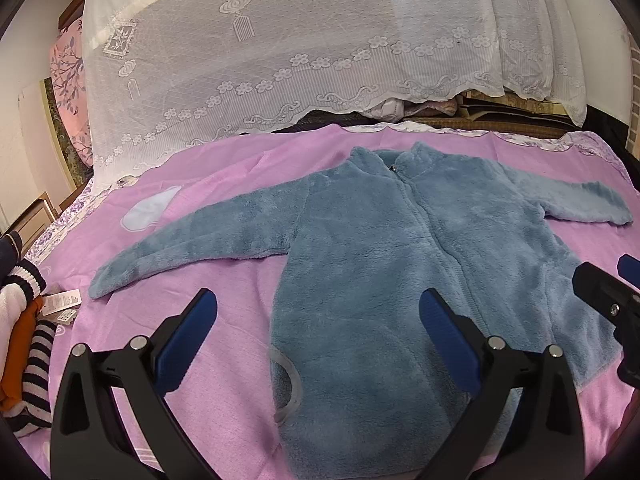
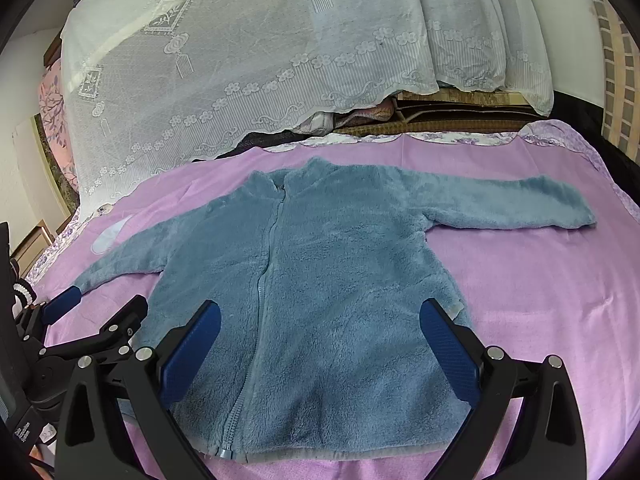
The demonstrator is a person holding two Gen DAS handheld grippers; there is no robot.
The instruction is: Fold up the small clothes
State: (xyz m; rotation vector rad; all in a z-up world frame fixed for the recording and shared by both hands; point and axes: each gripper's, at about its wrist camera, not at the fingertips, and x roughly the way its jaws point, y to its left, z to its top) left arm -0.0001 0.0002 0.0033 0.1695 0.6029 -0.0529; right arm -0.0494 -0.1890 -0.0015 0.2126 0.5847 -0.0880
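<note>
1. Fleece jacket [image 1: 420, 248] [image 2: 320, 280]: blue-grey, zipped, laid flat front-up on pink bedspread [image 1: 224, 208] [image 2: 540, 300]; collar away from cameras, hem nearest.
2. Sleeves: both spread out sideways; L sleeve [image 1: 192, 240] angles toward near-left, R sleeve [image 2: 508, 204] runs roughly straight out.
3. Left gripper [image 1: 318, 336]: jaws wide, nothing held; hovers above jacket's lower-left edge, one blue pad over bedspread, the other over fleece.
4. Right gripper [image 2: 320, 340]: jaws wide, empty; over lower body of jacket, zipper [image 2: 260, 300] just inside its left pad.
5. Tape roll [image 1: 286, 384]: clear ring lying at jacket's left hem edge; whether partly under the fleece, can't tell.
6. Clothes pile [image 1: 24, 344]: striped + orange items w/ paper tags, at bed's left edge, well apart from jacket.
7. Lace cover [image 1: 280, 40] [image 2: 260, 48]: white, draped over stacked bedding behind bedspread.
</note>
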